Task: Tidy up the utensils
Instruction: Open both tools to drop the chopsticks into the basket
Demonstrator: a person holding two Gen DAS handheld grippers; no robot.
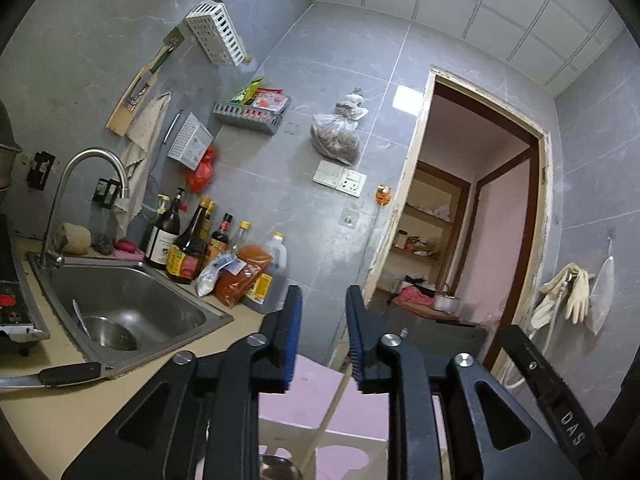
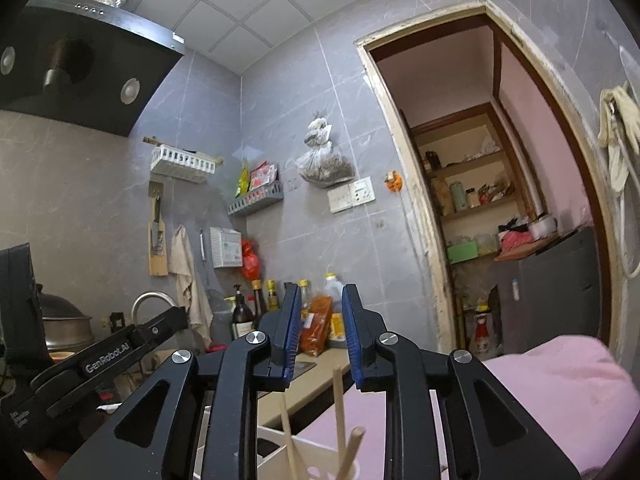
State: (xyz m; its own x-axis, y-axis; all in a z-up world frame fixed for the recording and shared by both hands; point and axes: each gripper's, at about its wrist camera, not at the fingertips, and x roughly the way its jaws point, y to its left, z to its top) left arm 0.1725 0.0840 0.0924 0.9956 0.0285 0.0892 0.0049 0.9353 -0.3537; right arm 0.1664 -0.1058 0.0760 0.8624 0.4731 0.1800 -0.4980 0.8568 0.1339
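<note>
My left gripper (image 1: 322,300) is open and empty, held above a white and pink utensil holder (image 1: 320,432). One wooden chopstick (image 1: 330,412) and a metal spoon bowl (image 1: 280,468) stand in it below the jaws. My right gripper (image 2: 320,296) is open and empty above the same holder (image 2: 276,440), where several wooden chopsticks (image 2: 340,412) stick up. A black-handled knife (image 1: 60,376) lies on the counter by the sink (image 1: 120,308). The left gripper's body (image 2: 108,356) shows at the left of the right wrist view.
Sauce bottles (image 1: 188,248) and spice bags (image 1: 240,280) line the counter's back. A faucet (image 1: 80,184) stands over the sink. Wall racks (image 1: 248,116), a hanging grater (image 1: 136,92) and a cloth are behind. A doorway (image 2: 500,200) opens at right. A range hood (image 2: 80,68) hangs at left.
</note>
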